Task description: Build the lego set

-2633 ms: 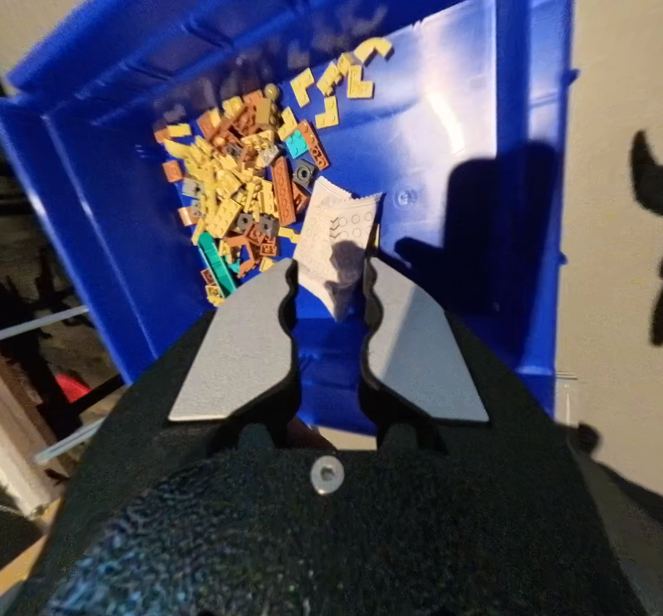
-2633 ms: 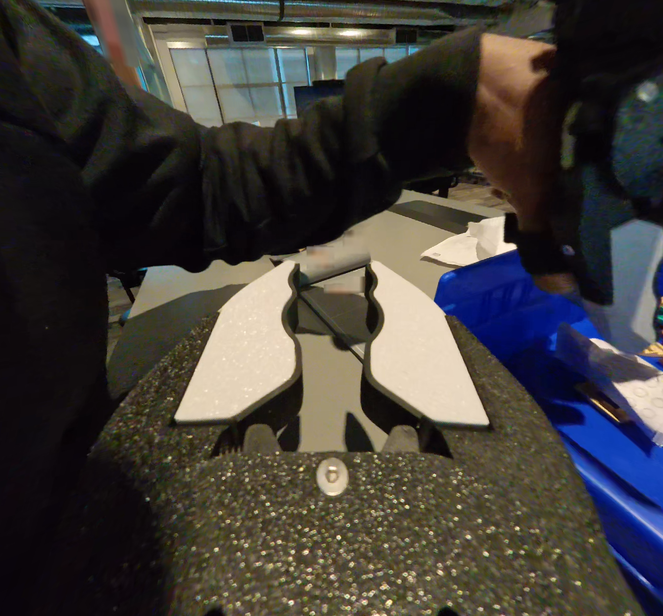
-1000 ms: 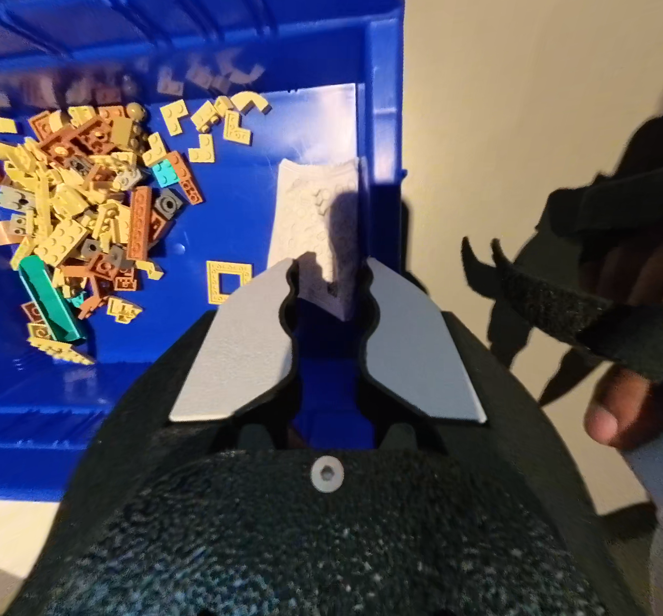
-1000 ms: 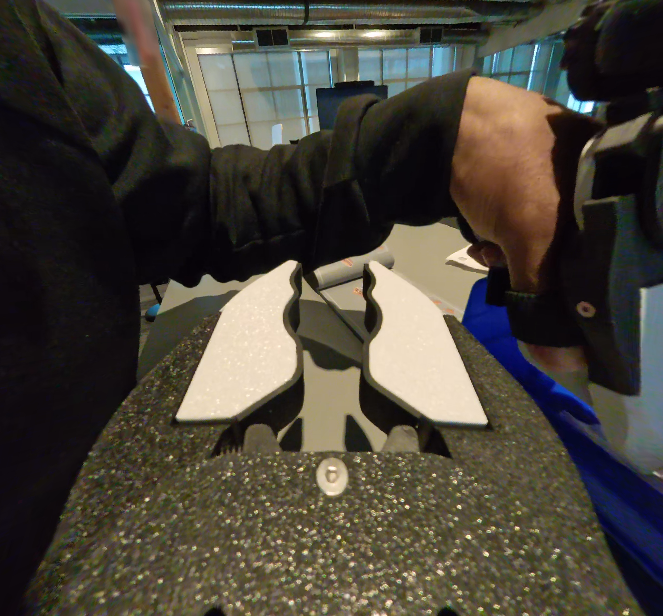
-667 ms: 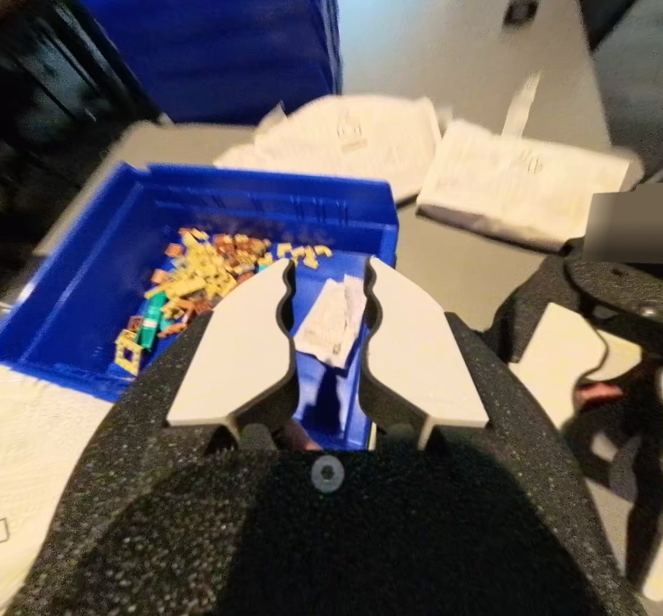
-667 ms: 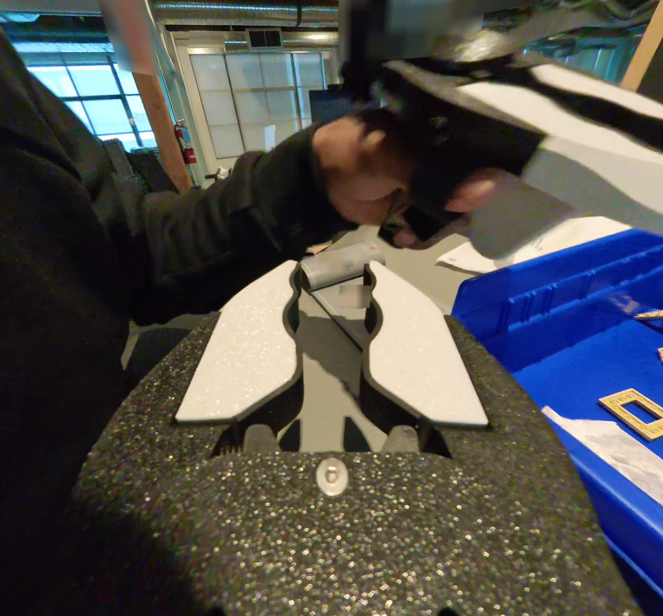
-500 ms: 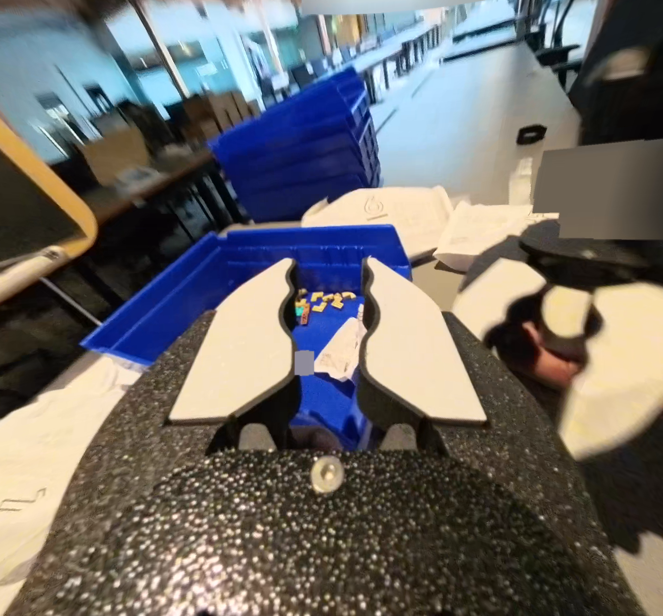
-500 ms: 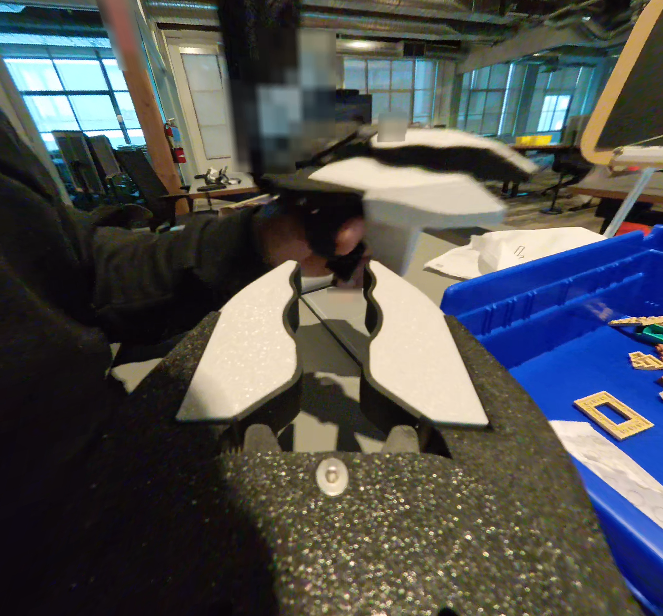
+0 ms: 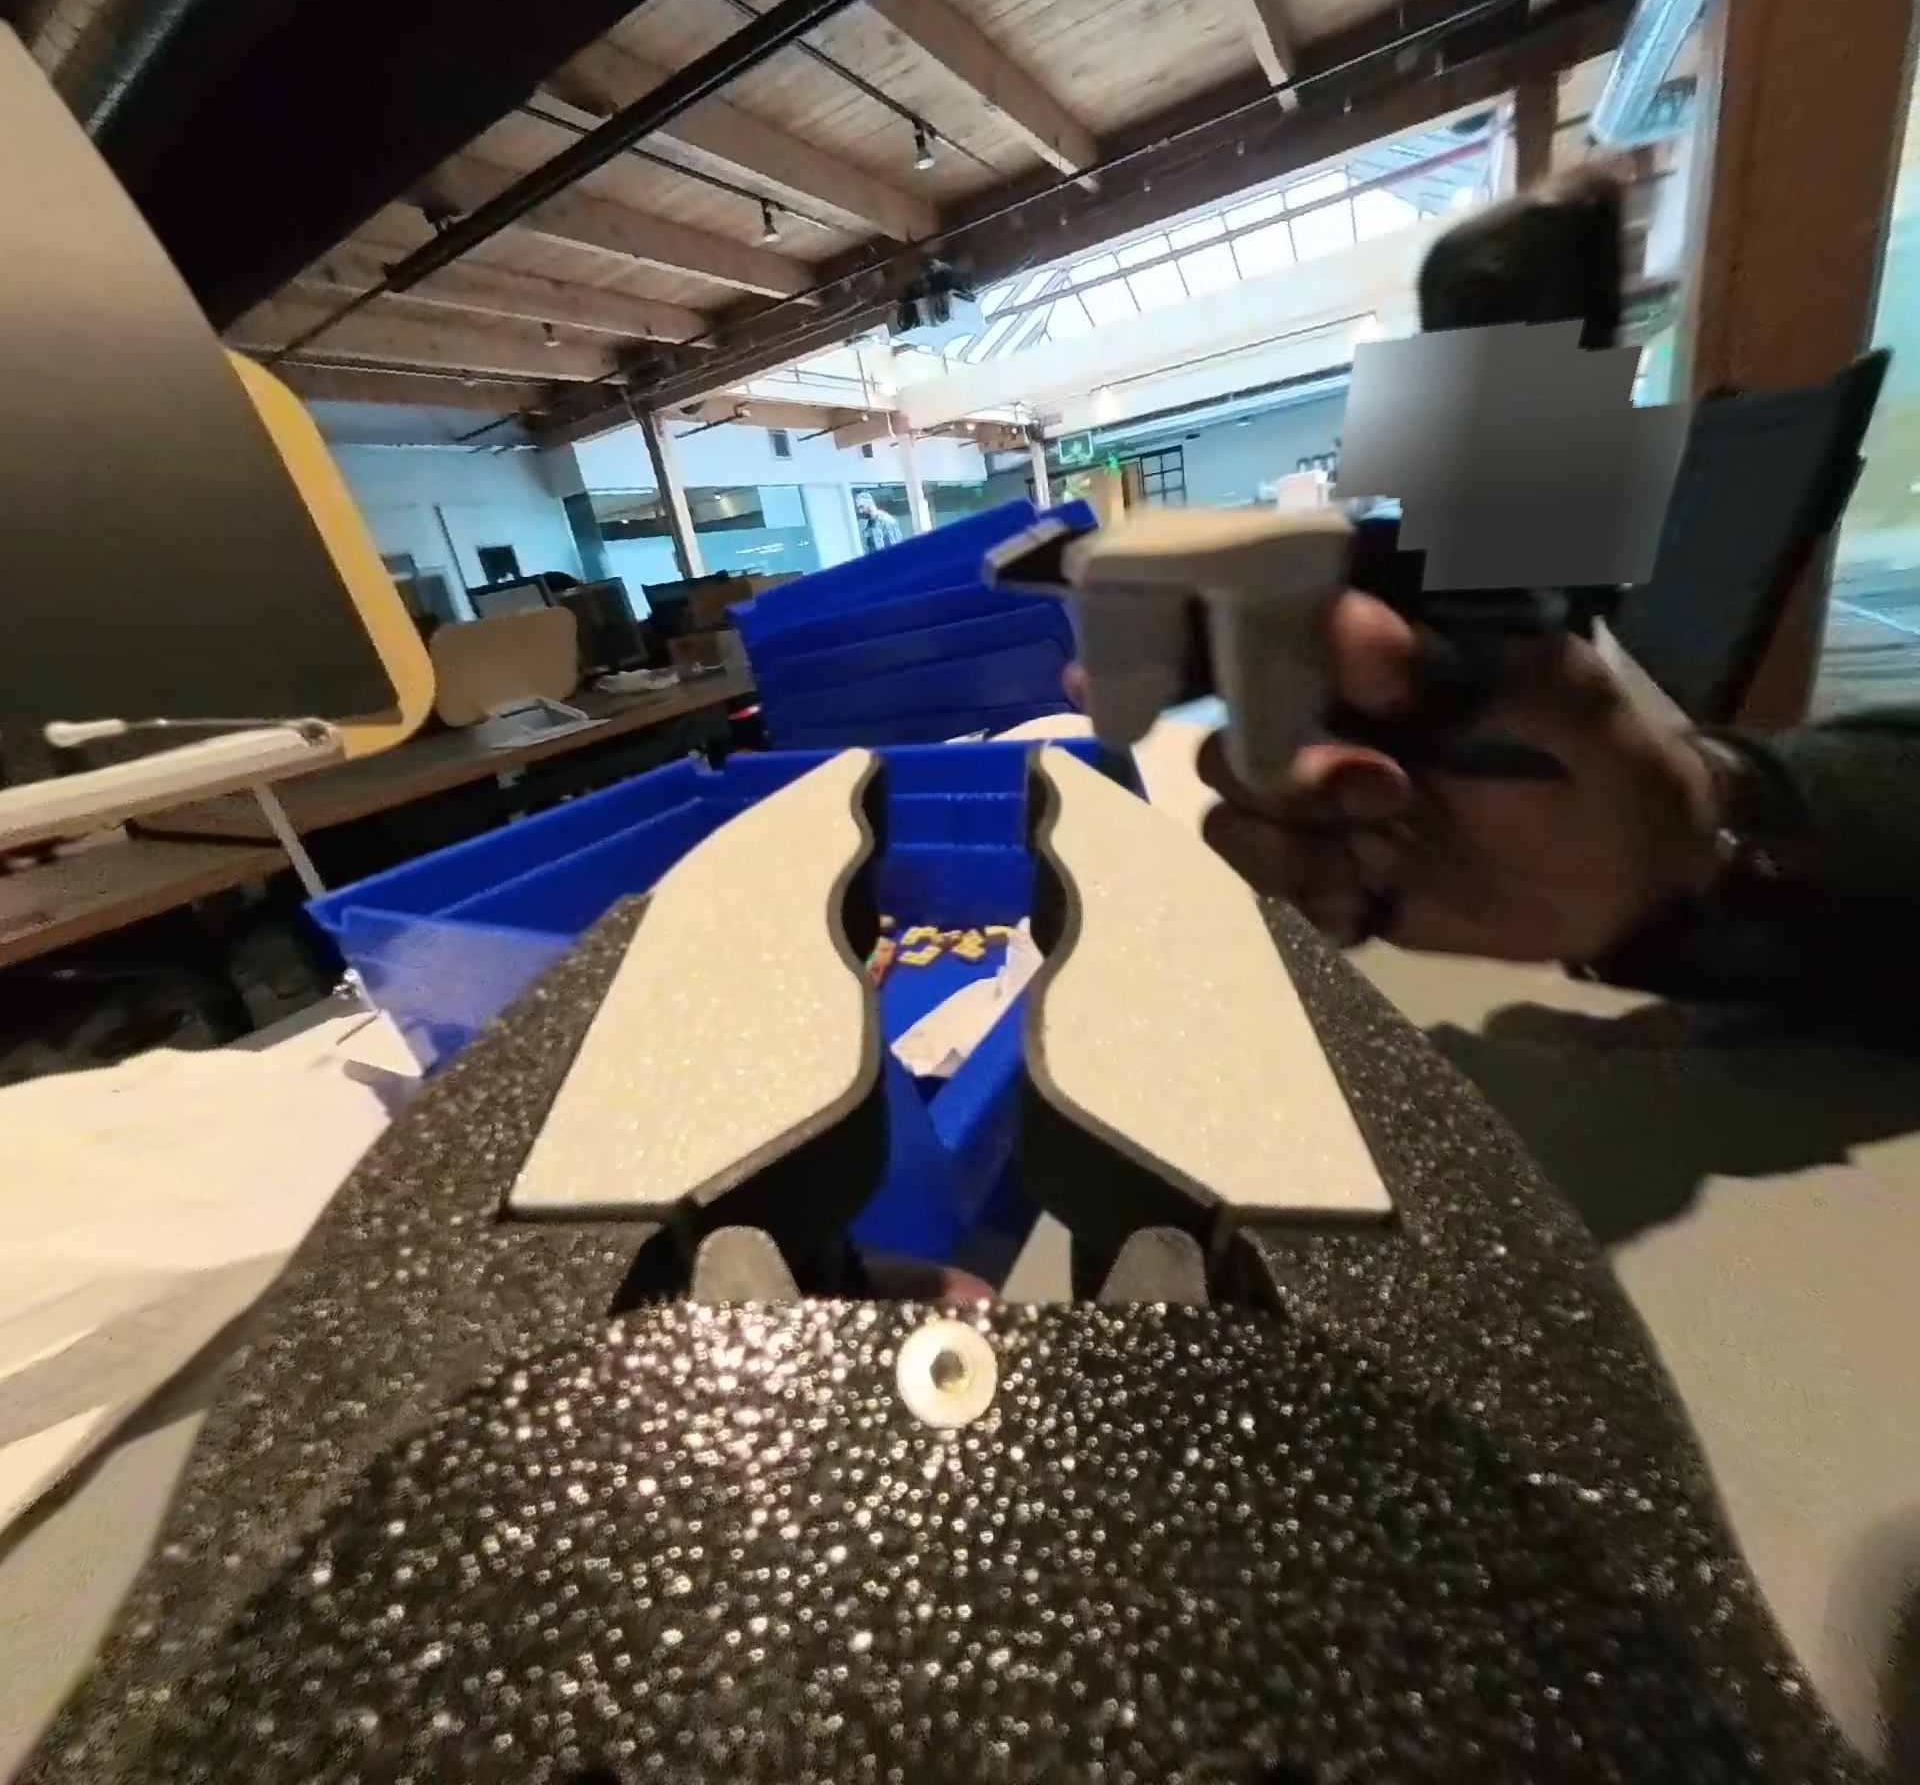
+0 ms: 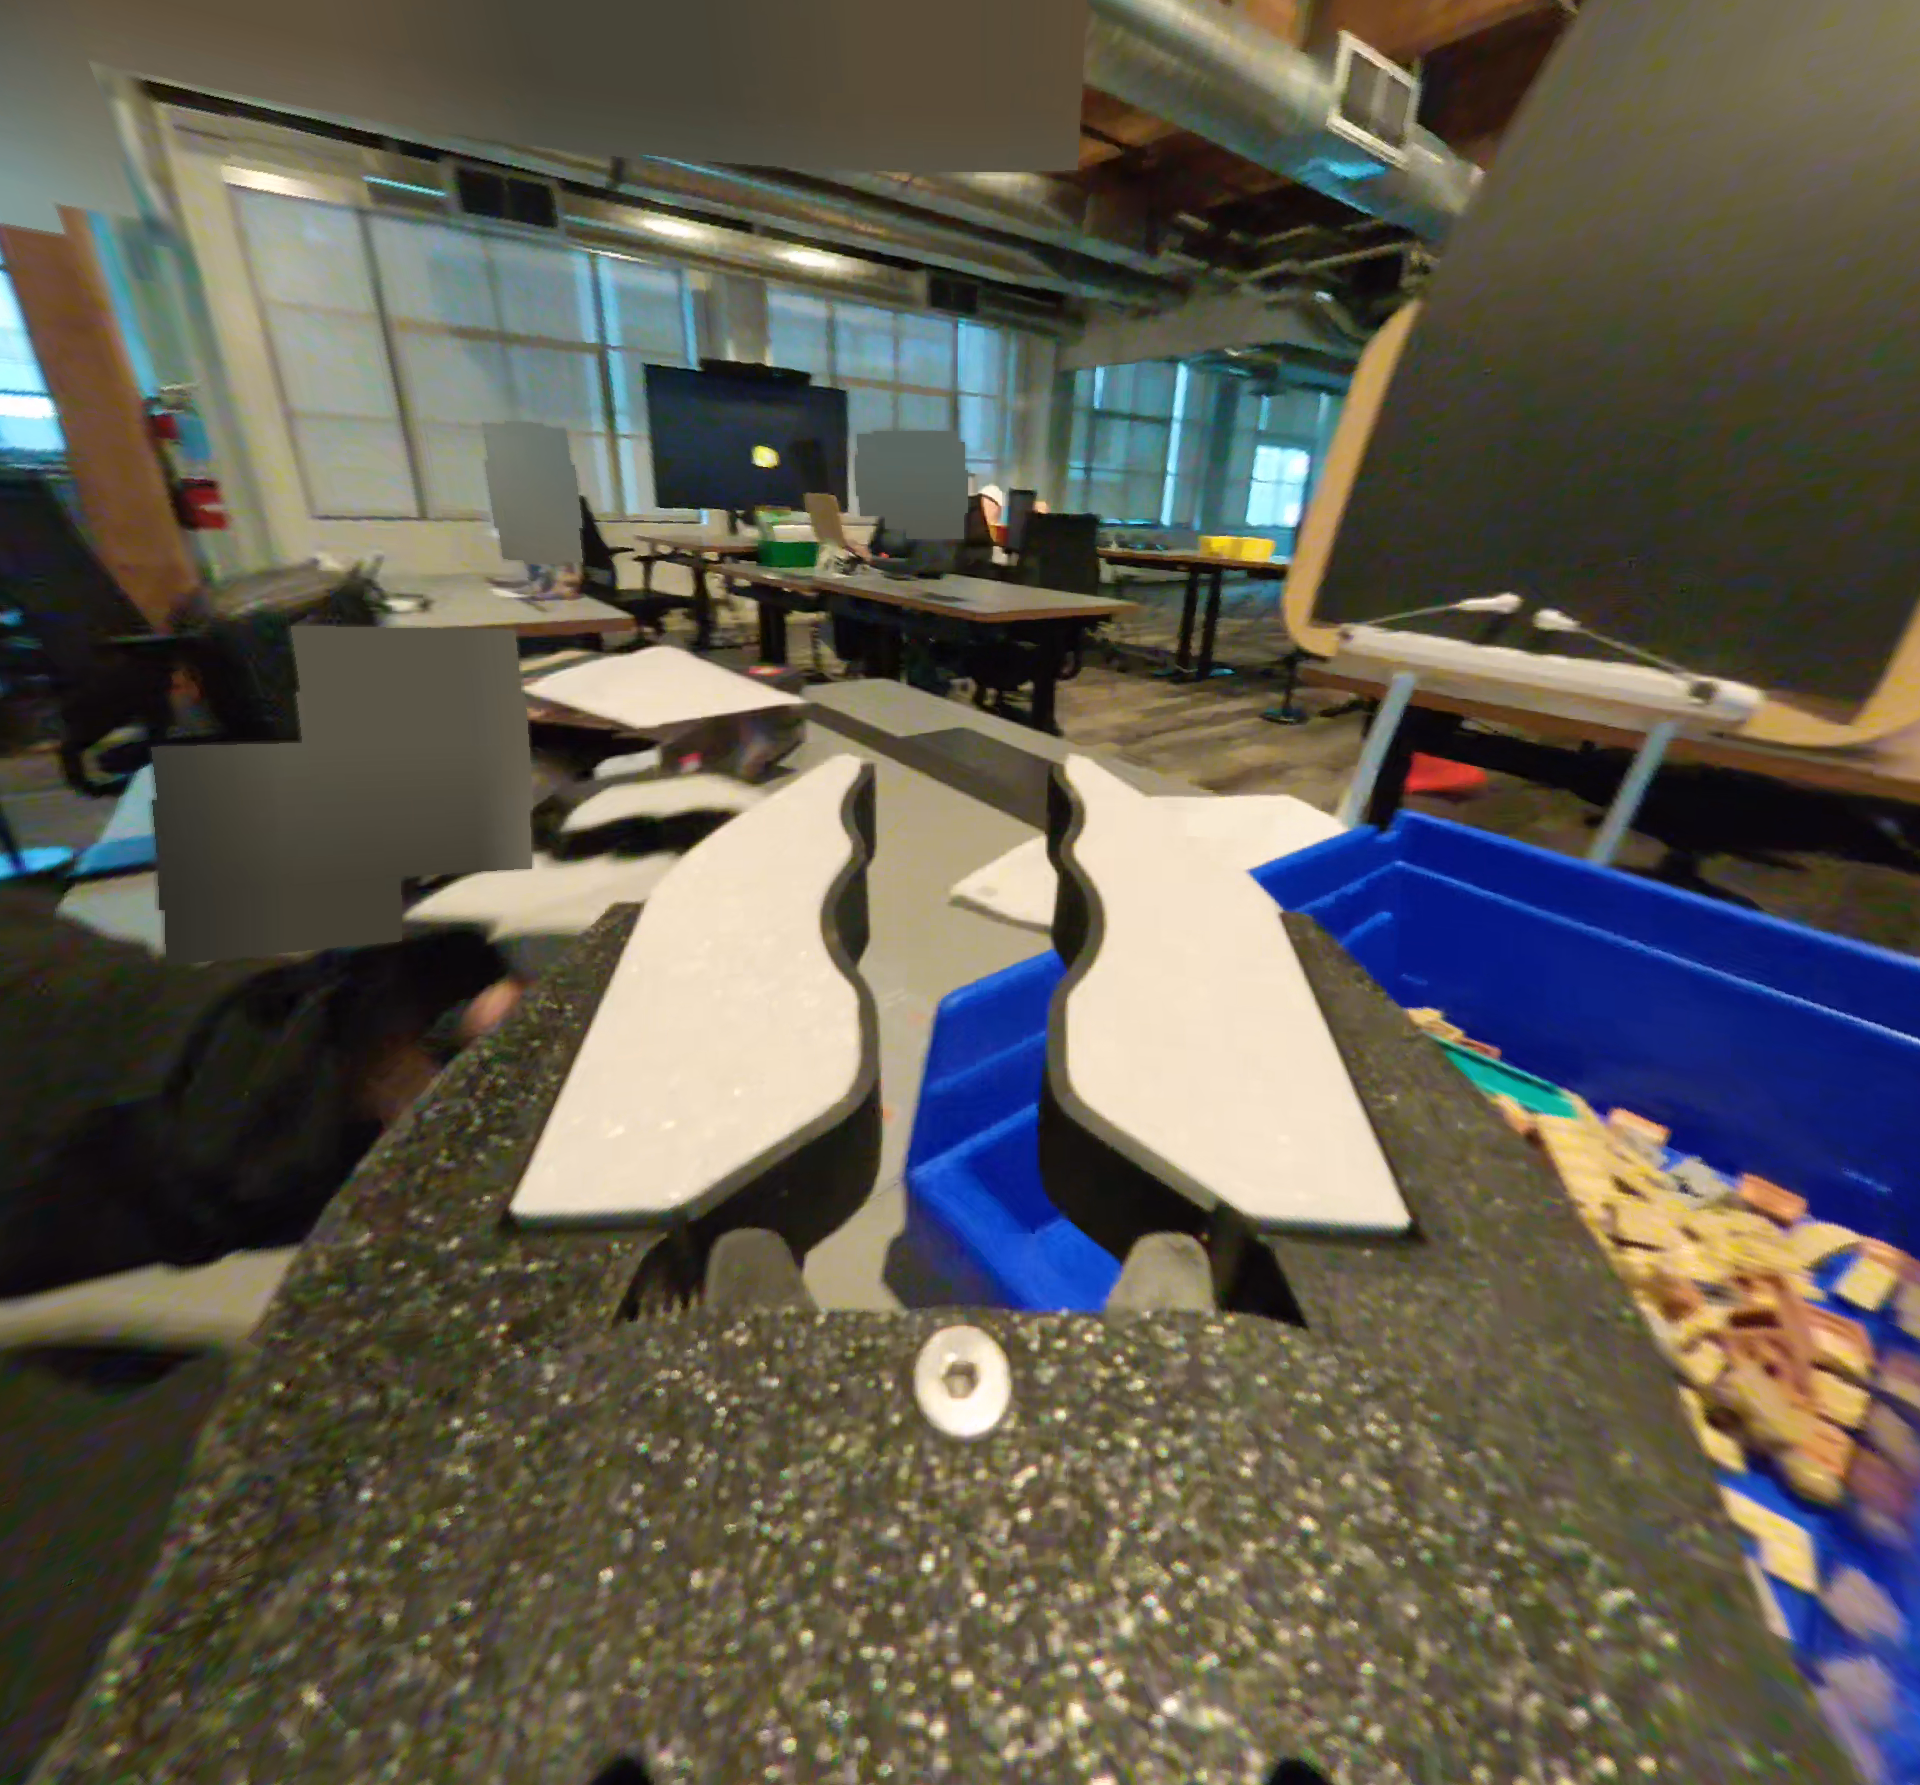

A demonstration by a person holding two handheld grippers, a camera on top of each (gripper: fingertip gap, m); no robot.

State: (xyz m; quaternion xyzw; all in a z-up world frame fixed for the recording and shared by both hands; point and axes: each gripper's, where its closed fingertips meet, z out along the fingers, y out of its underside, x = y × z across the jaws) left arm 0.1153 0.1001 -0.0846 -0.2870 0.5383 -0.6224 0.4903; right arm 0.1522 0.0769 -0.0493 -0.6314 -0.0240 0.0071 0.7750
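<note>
No brick is held at present: the left gripper (image 9: 954,779) is seen with its jaws apart and nothing between them, and the right gripper (image 10: 961,785) is likewise parted and empty. Both are raised and aimed almost level across the room, so a poor approach is judged the chief risk. If either were brought down from this flat angle, the near wall of the blue bin (image 9: 665,836) could be struck before the floor of the bin is reached, and the loose bricks could be scattered.

A second hazard is judged to lie in the heap itself: the lego pieces (image 10: 1704,1236) are small, flat and piled on one another (mostly yellow and brown, with a teal one near the top), so two might be pinched at once, or one flicked away.

In the left wrist view, a few yellow pieces (image 9: 940,940) and a white paper bag (image 9: 971,1018) are seen through the gap of the jaws, ahead of and below the fingertips, well apart from them. In the right wrist view the heap lies to the right of and below that gripper, inside the bin, untouched. The person's hand (image 9: 1455,800) is seen near the bin's far right corner.
</note>
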